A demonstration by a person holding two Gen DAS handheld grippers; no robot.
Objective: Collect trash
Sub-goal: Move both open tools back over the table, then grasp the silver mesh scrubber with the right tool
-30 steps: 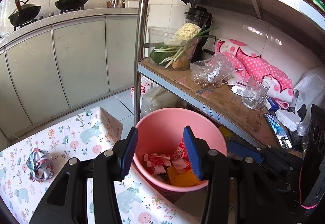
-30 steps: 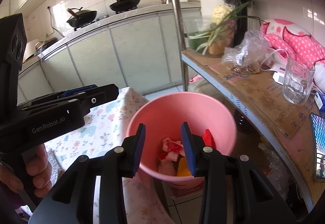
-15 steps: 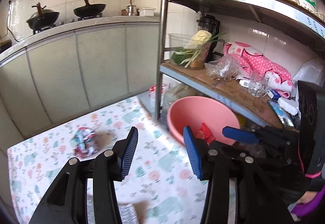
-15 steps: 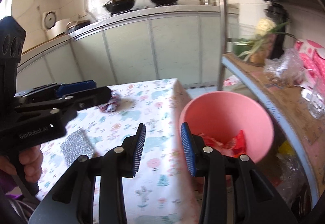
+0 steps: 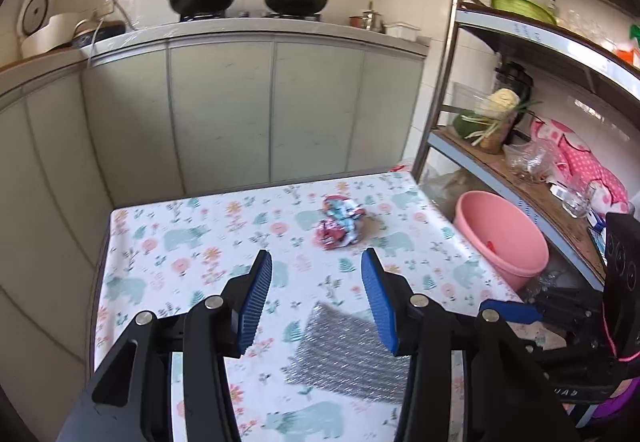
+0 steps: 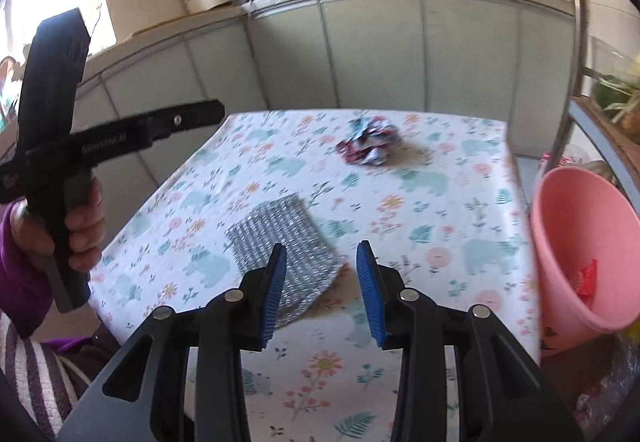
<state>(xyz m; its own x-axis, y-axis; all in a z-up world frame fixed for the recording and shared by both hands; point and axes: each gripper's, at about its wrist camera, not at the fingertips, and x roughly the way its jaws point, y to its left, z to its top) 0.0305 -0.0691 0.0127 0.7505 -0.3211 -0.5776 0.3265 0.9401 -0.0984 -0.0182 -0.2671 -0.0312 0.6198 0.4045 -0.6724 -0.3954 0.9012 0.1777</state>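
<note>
A crumpled red, white and blue wrapper point(image 5: 339, 222) lies on the floral tablecloth point(image 5: 192, 238), also in the right wrist view point(image 6: 370, 141). A flat silvery foil pouch point(image 5: 348, 356) lies nearer; it also shows in the right wrist view point(image 6: 284, 242). A pink bucket point(image 5: 502, 242) with red trash inside stands off the table's right edge, also in the right wrist view point(image 6: 580, 254). My left gripper point(image 5: 316, 302) is open and empty above the pouch. My right gripper point(image 6: 322, 294) is open and empty over the pouch's near corner.
A metal shelf rack point(image 5: 516, 169) with vegetables, bags and a glass stands right of the bucket. Grey kitchen cabinets point(image 5: 224, 109) with woks on the counter run behind the table. The left gripper's body and the hand holding it point(image 6: 60, 177) show at the left of the right wrist view.
Both grippers have swung left from over the pink bucket to above the table. The bucket now sits at the right edge; the wrapper and foil pouch have come into view ahead.
</note>
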